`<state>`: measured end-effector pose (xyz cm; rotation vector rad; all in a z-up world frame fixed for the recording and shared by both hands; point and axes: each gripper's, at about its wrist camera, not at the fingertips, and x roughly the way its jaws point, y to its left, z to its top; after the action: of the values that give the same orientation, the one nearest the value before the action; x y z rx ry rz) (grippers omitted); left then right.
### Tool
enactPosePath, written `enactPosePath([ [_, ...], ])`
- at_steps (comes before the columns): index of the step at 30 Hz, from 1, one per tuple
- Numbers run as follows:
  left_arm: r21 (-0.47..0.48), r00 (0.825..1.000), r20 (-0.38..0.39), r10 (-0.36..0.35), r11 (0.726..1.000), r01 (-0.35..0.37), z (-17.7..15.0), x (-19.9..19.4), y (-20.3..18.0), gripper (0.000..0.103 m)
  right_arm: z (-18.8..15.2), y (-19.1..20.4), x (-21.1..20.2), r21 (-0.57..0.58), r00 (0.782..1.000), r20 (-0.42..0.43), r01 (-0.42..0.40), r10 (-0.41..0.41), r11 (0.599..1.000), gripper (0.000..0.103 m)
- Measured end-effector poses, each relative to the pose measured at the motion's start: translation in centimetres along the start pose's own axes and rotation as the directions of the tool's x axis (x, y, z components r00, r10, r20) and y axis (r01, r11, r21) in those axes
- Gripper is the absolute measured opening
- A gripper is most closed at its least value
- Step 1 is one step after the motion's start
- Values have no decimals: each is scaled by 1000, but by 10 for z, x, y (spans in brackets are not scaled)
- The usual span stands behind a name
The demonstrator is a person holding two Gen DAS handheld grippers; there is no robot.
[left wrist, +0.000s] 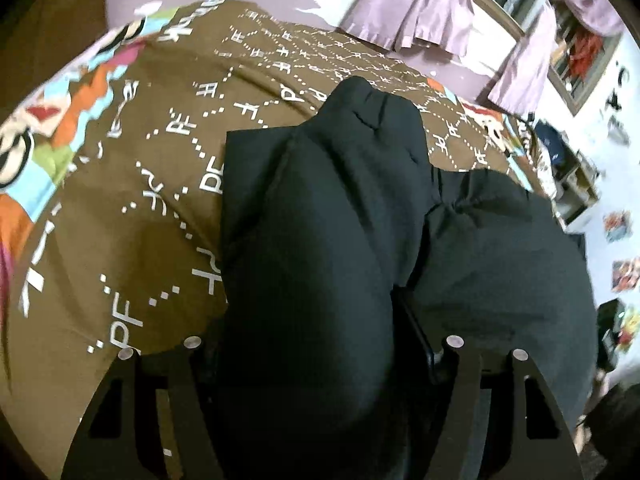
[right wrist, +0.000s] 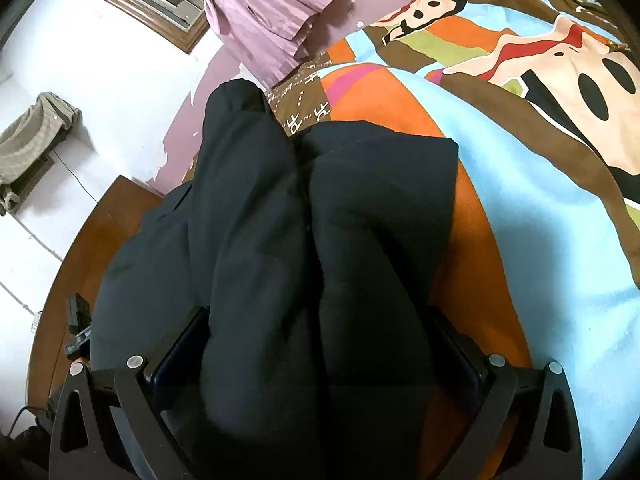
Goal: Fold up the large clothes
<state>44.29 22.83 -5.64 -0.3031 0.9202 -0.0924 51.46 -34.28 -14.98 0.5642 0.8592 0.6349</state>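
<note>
Our left gripper [left wrist: 308,344] has a thick fold of the dark navy padded garment [left wrist: 320,220] bunched between its fingers, clamped on it. Our right gripper [right wrist: 316,344] grips two puffy folds of the garment [right wrist: 320,220]. In both views its long axis runs toward twelve o'clock. It lies on a soft brown blanket [left wrist: 140,208] with white letters and bright cartoon patches.
</note>
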Motion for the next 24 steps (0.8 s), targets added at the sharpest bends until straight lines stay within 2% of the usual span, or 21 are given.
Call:
enactPosePath([
  [4, 29, 1000, 9, 19, 999, -19, -6, 2, -5, 62, 0, -1, 0, -5, 1000, 8, -3, 3, 1000, 103],
  [8, 38, 1000, -1, 4, 999, -4, -9, 2, -1, 62, -2, 0, 0, -16, 1000, 10, -1, 1, 1000, 103],
  [14, 7, 999, -23, -29, 1000, 29, 1, 5, 4, 62, 4, 1, 2, -2, 999, -39, 9, -9, 1000, 103],
  [19, -59, 995, -45, -93, 994, 90, 7, 7, 18, 62, 8, 2, 2, 27, 997, -73, 26, -24, 999, 103],
  [22, -48, 996, -38, -82, 996, 80, 8, 4, 15, 60, 8, 5, 1, 36, 997, -77, 28, -25, 999, 92],
  [24, -31, 998, -23, -62, 998, 61, 7, 0, 10, 54, 8, 8, -1, 56, 997, -73, 26, -22, 998, 80],
])
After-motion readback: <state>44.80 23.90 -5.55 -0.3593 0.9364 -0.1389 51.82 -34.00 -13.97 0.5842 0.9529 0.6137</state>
